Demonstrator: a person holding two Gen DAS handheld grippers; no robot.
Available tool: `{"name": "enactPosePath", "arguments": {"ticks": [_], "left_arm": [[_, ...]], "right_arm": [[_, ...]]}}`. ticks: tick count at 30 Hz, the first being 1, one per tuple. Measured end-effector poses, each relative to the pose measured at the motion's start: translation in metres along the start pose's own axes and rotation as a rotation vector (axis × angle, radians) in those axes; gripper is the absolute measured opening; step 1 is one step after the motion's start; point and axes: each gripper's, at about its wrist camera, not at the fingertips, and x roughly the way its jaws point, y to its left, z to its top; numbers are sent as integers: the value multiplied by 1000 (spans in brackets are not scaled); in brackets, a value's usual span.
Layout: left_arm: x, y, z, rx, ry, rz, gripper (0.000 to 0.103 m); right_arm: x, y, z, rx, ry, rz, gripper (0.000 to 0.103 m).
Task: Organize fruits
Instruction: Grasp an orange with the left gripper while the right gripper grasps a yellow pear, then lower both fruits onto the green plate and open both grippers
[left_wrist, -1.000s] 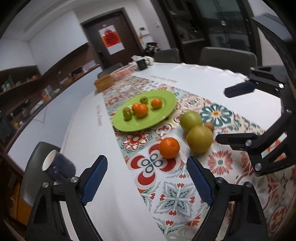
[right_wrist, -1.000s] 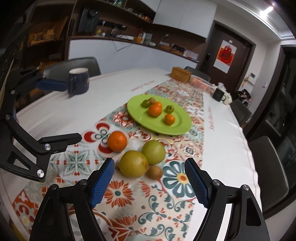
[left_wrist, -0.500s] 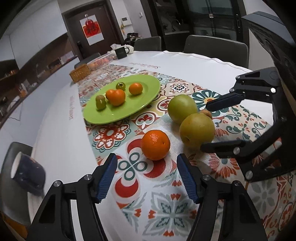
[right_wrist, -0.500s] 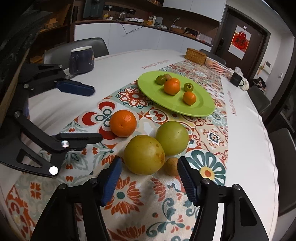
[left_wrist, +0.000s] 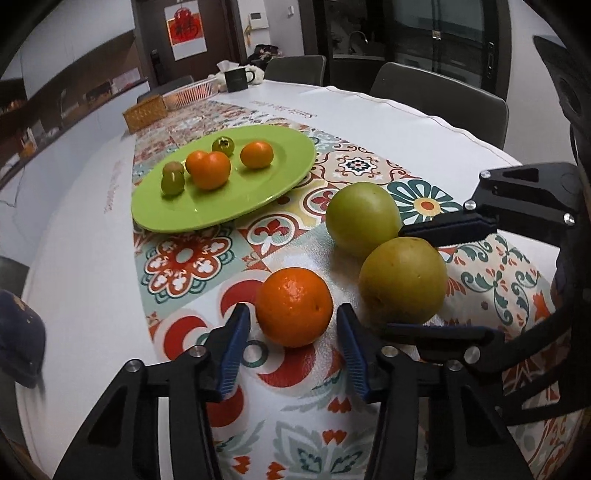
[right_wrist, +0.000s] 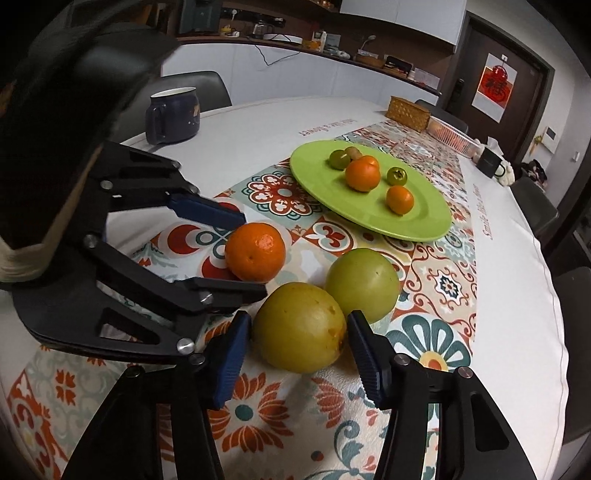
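A green plate (left_wrist: 207, 214) (right_wrist: 424, 221) holds several small orange and green fruits. On the patterned runner lie an orange (left_wrist: 293, 306) (right_wrist: 255, 251), a yellow-green pear (left_wrist: 402, 278) (right_wrist: 299, 326) and a green apple (left_wrist: 364, 218) (right_wrist: 364, 284). My left gripper (left_wrist: 291, 334) is open with its blue pads on either side of the orange, small gaps showing. My right gripper (right_wrist: 293, 345) is open, its pads close on either side of the pear. Each gripper shows in the other's view, the right one (left_wrist: 443, 277) and the left one (right_wrist: 236, 251).
A dark blue mug (right_wrist: 171, 114) (left_wrist: 18, 343) stands on the white cloth to the left. A wicker basket (left_wrist: 144, 112) (right_wrist: 408, 112), a pink tray (left_wrist: 192, 94) and a dark cup (left_wrist: 236, 79) sit at the far end. Chairs (left_wrist: 439, 96) ring the table.
Both grippers have come down and forward. The left now has the orange between its fingers, the right has the pear. The jaws have narrowed. The fruits have not moved.
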Motion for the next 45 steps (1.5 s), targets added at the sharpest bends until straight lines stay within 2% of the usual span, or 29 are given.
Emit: {"name": "enactPosePath", "arguments": {"ticks": [2, 10, 15, 28, 36, 45], "left_arm": [[1, -1, 0, -7, 5, 6, 40], [-9, 1, -4, -85, 27, 12, 40], [-23, 3, -8, -146, 27, 51, 40], [-68, 2, -8, -262, -30, 121, 40], [-90, 2, 7, -306, -81, 153, 40], [-99, 12, 38, -321, -129, 170, 40]], "right_arm": [[0, -1, -1, 6, -2, 5, 53], [-2, -4, 0, 44, -10, 24, 52], [-8, -6, 1, 62, -30, 28, 52], [-44, -5, 4, 90, -107, 26, 52], [-67, -22, 13, 145, -174, 7, 52], [-76, -53, 40, 183, -244, -25, 52]]}}
